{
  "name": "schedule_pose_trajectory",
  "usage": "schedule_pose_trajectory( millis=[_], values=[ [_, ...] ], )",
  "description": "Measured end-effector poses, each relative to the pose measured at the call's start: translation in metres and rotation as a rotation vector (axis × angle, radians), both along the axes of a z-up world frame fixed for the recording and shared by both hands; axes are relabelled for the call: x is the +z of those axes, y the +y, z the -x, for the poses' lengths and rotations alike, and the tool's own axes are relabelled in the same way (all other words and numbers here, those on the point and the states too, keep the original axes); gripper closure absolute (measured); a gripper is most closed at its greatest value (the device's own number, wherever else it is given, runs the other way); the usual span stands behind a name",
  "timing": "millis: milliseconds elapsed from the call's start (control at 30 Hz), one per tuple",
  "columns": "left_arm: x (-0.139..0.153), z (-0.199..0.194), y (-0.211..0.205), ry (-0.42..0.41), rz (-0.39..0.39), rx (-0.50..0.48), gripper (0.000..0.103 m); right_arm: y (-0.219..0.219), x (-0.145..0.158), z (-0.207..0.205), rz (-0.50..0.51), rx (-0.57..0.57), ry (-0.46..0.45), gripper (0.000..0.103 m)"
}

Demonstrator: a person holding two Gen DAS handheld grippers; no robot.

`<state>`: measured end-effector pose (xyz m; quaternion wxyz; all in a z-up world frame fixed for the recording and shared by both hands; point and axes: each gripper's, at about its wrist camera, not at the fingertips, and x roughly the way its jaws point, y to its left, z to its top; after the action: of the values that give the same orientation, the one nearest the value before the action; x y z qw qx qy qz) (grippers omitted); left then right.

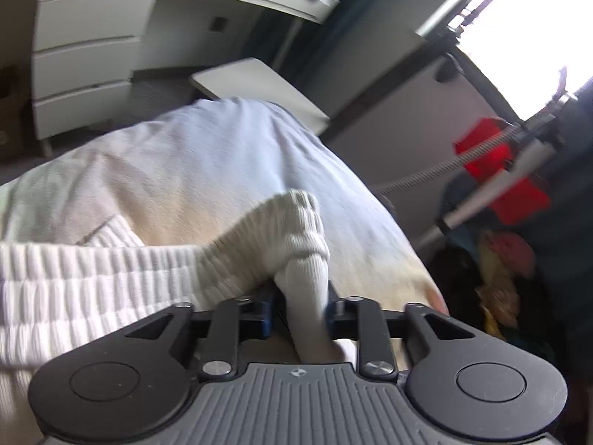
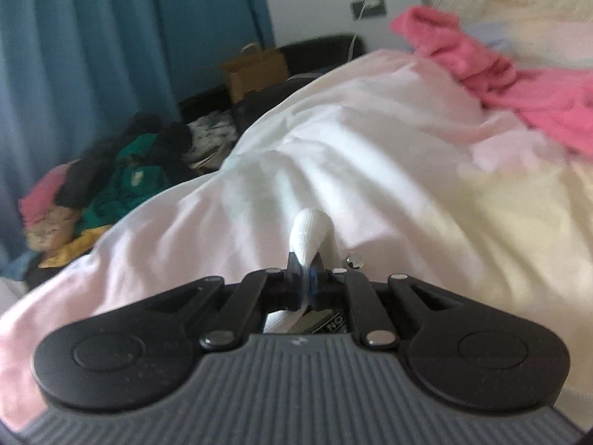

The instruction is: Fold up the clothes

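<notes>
A white ribbed knit garment [image 1: 111,278] stretches from the left edge of the left wrist view into my left gripper [image 1: 305,307], which is shut on a bunched ribbed end of it above the white bedsheet [image 1: 207,155]. In the right wrist view my right gripper [image 2: 305,278] is shut on a small white ribbed fold of the garment [image 2: 307,231], which pokes up between the fingers over the bedsheet [image 2: 370,141]. Most of the garment is hidden in the right wrist view.
A pink garment [image 2: 519,85] lies on the bed at the far right. A pile of dark, green and yellow clothes [image 2: 111,178] sits beside the bed by the blue curtain [image 2: 111,37]. A white dresser [image 1: 85,55] and a red object [image 1: 496,170] stand beyond the bed.
</notes>
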<state>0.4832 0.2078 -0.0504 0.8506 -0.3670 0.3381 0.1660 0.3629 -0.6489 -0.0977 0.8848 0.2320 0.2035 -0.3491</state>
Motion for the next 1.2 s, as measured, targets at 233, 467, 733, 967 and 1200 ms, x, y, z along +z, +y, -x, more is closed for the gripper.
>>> schedule_pose_trajectory(
  millis=[233, 467, 733, 967, 1200],
  values=[
    [0.020, 0.071, -0.032, -0.064, -0.075, -0.194, 0.032, 0.002, 0.028, 0.090, -0.109, 0.036, -0.165, 0.034],
    [0.019, 0.185, -0.023, -0.073, -0.020, -0.184, 0.020, 0.021, 0.010, 0.202, -0.394, 0.045, -0.282, 0.034],
    [-0.036, 0.230, 0.014, -0.052, 0.194, -0.045, 0.020, 0.057, -0.052, 0.227, -0.687, 0.158, -0.290, 0.034],
    [-0.041, 0.179, 0.028, -0.172, 0.204, 0.140, 0.020, 0.057, -0.058, 0.186, -0.564, 0.031, -0.349, 0.041],
    [-0.030, 0.157, 0.047, -0.187, 0.179, 0.205, 0.068, 0.050, -0.047, 0.143, -0.487, -0.069, -0.250, 0.081]
  ],
)
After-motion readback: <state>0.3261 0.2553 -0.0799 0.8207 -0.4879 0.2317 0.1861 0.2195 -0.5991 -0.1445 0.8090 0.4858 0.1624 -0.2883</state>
